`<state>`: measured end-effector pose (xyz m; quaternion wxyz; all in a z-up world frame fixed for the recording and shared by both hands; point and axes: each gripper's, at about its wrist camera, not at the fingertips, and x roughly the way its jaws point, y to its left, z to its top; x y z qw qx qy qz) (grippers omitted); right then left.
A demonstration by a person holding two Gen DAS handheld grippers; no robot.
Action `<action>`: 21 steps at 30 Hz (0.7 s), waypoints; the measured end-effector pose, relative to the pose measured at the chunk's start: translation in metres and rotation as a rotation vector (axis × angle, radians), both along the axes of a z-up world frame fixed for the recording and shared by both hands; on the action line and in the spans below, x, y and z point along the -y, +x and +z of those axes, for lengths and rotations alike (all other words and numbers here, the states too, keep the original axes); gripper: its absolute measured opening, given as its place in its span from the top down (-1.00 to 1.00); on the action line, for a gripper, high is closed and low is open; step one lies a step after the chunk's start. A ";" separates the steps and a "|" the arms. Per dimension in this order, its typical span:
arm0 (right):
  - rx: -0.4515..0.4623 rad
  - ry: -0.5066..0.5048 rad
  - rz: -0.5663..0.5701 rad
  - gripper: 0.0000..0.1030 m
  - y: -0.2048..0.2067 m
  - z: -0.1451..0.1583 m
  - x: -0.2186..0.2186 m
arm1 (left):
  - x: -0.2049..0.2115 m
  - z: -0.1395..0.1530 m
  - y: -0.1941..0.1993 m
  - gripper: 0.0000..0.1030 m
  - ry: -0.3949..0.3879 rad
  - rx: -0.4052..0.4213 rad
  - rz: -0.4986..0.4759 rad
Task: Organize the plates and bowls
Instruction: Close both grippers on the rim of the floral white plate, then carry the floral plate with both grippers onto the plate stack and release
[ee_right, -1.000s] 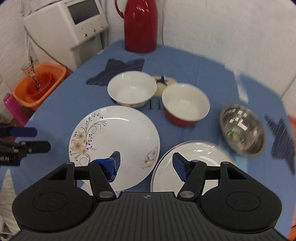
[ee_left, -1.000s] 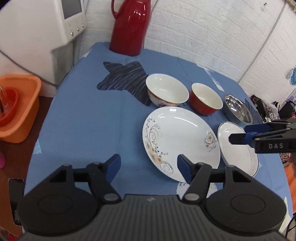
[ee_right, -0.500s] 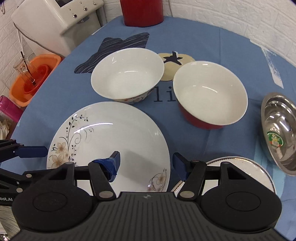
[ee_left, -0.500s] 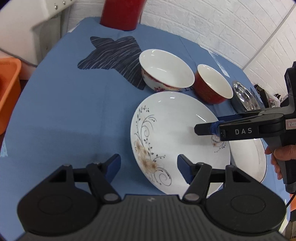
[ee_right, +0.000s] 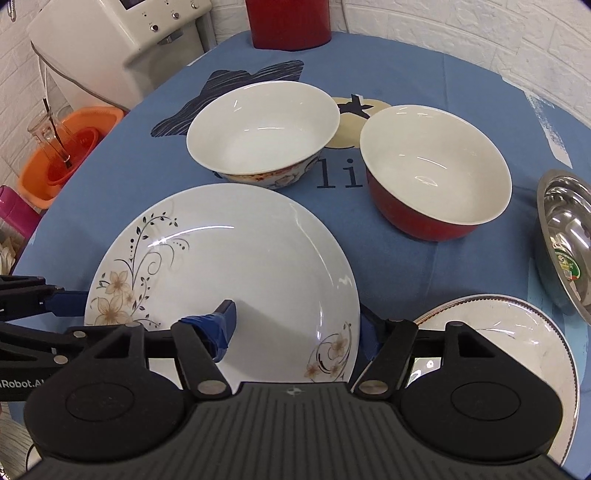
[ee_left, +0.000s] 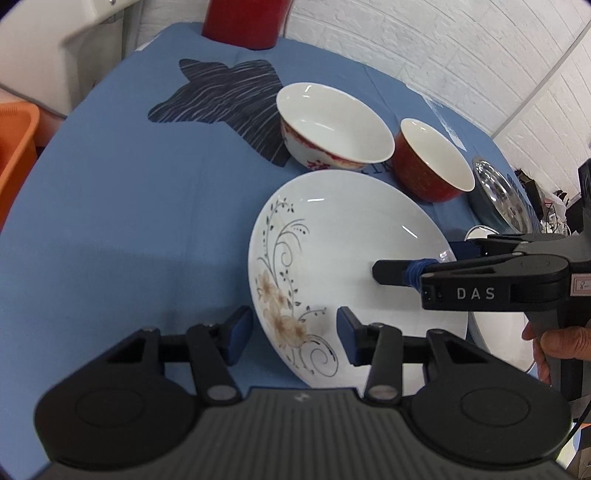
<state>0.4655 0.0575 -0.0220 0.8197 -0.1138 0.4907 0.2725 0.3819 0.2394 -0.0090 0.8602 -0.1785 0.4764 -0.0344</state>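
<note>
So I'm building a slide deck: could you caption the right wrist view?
Open right gripper straddling the right rim of the floral plate, two bowls behind.

Your red thermos (ee_right: 289, 22) is cut off at the top edge in both views. The steel dish (ee_right: 565, 240) runs off the right edge. Your right gripper (ee_left: 391, 271) hides most of the small plate (ee_left: 498, 332). The dish sticker is unreadable.
</note>
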 end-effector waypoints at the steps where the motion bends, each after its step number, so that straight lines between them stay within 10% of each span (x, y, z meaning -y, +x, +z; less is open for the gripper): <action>1: 0.003 0.002 -0.012 0.05 0.000 0.000 0.001 | 0.001 0.000 0.000 0.47 0.005 0.000 0.004; 2: 0.007 0.010 -0.027 0.14 0.000 0.001 0.003 | 0.001 0.000 -0.002 0.80 0.030 -0.001 0.023; 6: 0.016 0.065 -0.060 0.44 -0.004 0.002 0.018 | -0.013 -0.002 -0.001 0.88 -0.023 -0.011 0.088; 21: -0.070 0.186 -0.112 0.34 -0.031 0.013 0.020 | -0.020 0.023 -0.024 0.94 0.040 0.009 0.099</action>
